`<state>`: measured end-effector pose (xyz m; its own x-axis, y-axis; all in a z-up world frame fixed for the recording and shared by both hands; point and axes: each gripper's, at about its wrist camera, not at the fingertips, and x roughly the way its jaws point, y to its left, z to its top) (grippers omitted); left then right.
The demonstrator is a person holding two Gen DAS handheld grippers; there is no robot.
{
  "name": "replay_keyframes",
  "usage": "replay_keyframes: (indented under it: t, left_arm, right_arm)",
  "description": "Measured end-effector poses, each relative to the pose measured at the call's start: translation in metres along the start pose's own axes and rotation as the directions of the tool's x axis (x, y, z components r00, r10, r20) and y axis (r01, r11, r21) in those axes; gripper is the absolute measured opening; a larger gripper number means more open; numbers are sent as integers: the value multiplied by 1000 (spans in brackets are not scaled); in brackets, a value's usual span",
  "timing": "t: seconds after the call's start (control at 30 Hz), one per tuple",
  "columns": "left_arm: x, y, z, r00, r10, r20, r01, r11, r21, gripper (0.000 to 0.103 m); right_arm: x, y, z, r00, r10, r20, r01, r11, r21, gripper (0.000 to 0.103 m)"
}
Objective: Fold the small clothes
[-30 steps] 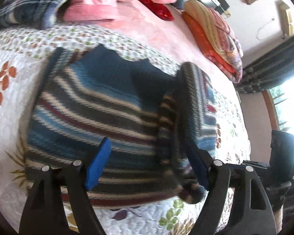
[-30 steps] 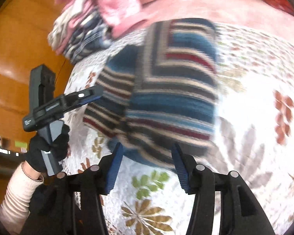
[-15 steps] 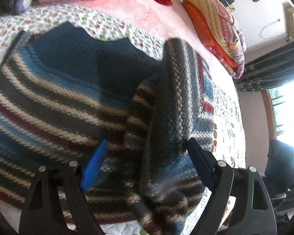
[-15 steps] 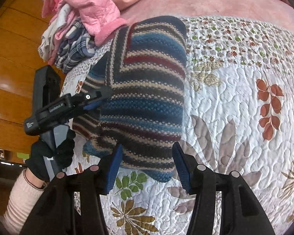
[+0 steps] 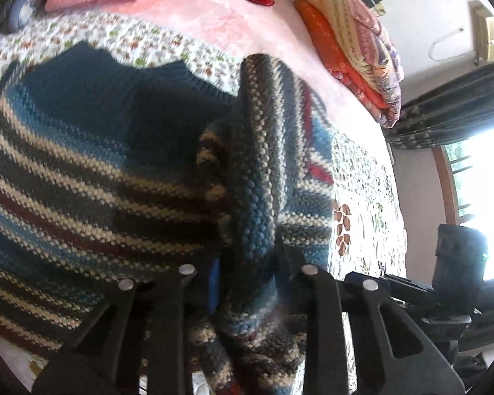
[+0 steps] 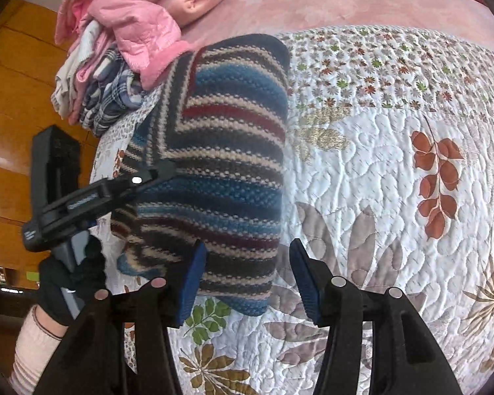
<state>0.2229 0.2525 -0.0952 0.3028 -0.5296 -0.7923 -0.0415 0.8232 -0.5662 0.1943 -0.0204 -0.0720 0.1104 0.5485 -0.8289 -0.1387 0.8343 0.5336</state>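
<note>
The striped knit sweater (image 6: 220,171) lies on the quilted floral bedspread (image 6: 395,177), filling the centre-left of the right wrist view and nearly all of the left wrist view. One side panel is turned over onto the body, so the stripes meet at an angle along a diagonal seam in the upper middle of the right wrist view. In the left wrist view that turned part stands up as a thick ridge through the centre of the frame, with the dark blue neck band at the upper left.

The left gripper (image 5: 247,263) has its jaws pressed in on the lower end of that ridge, pinching a bunch of the knit; the blue pads are mostly buried in wool, so how firm the hold is cannot be read. In the right wrist view the same gripper reaches in from the left edge, held by a gloved hand (image 6: 72,279). The right gripper (image 6: 247,279) hovers at the bottom centre of its own view with jaws spread wide, the sweater's lower corner just between them and nothing gripped.

As a judgement, the fold is partly done: one side is brought in, while the other side and the final halving remain. A heap of pink and plaid clothes (image 6: 115,65) at the upper left looks unfolded, so much of the task is probably left
</note>
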Motion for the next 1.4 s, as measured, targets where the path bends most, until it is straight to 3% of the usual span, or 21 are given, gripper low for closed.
replay_keyframes:
  t: [0.17, 0.3, 0.63, 0.9, 1.13, 1.4]
  left_arm:
    - [-21, 1, 0, 997, -43, 59, 44, 999, -27, 22]
    - [-45, 7, 2, 996, -37, 87, 39, 999, -13, 22]
    - [-111, 51, 24, 988, 58, 142, -57, 998, -12, 21]
    - [-145, 105, 38, 976, 124, 177, -110, 990, -85, 21]
    - [-150, 149, 36, 969, 170, 179, -150, 982, -117, 22]
    - [-121, 176, 22, 981, 136, 135, -119, 985, -126, 22]
  right_arm:
    - [-1, -6, -2, 1000, 3, 3, -4, 1000, 26, 54]
    - [-1, -5, -3, 1000, 19, 3, -19, 999, 30, 54]
    - [14, 18, -4, 998, 54, -19, -54, 998, -24, 54]
    - [27, 52, -10, 998, 51, -43, -57, 988, -146, 59]
    - [42, 76, -21, 997, 9, -79, -28, 969, -246, 59]
    - [60, 84, -28, 994, -7, -113, -23, 965, -261, 59]
